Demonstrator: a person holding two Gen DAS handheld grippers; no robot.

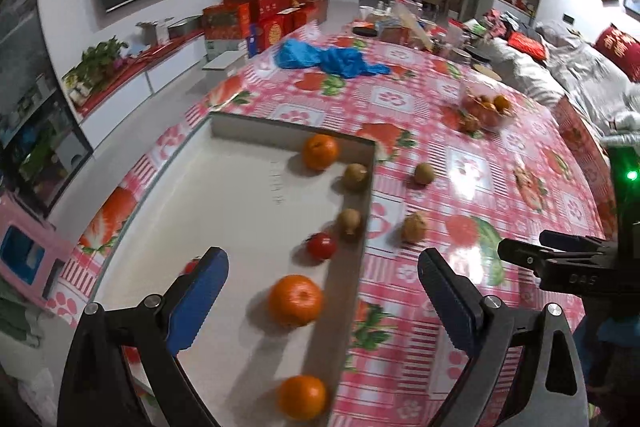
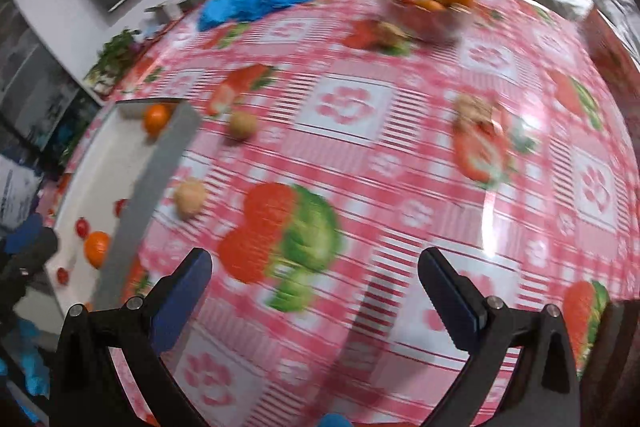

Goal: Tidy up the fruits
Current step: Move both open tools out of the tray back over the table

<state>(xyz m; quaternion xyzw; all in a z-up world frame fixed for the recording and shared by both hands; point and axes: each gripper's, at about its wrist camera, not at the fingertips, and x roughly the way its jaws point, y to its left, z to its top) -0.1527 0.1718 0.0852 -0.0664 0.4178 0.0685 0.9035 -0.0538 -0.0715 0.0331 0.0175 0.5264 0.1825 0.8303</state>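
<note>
A shallow white tray [image 1: 224,195] lies on the pink checked tablecloth. Along its right wall sit three oranges [image 1: 295,300], two brown kiwis [image 1: 350,223] and a small red tomato [image 1: 321,245]. Two more kiwis [image 1: 414,226] lie on the cloth just right of the tray. My left gripper [image 1: 322,301] is open and empty above the tray's near right part. My right gripper [image 2: 314,297] is open and empty over bare cloth; its view is blurred and shows the tray [image 2: 100,167] at left with two kiwis [image 2: 191,195] beside it.
A clear bowl of fruit [image 1: 486,107] stands at the far right of the table, with a blue plastic bag [image 1: 328,59] at the back. Red gift boxes [image 1: 264,11] and clutter line the far edge. The right gripper's body [image 1: 568,263] shows at right.
</note>
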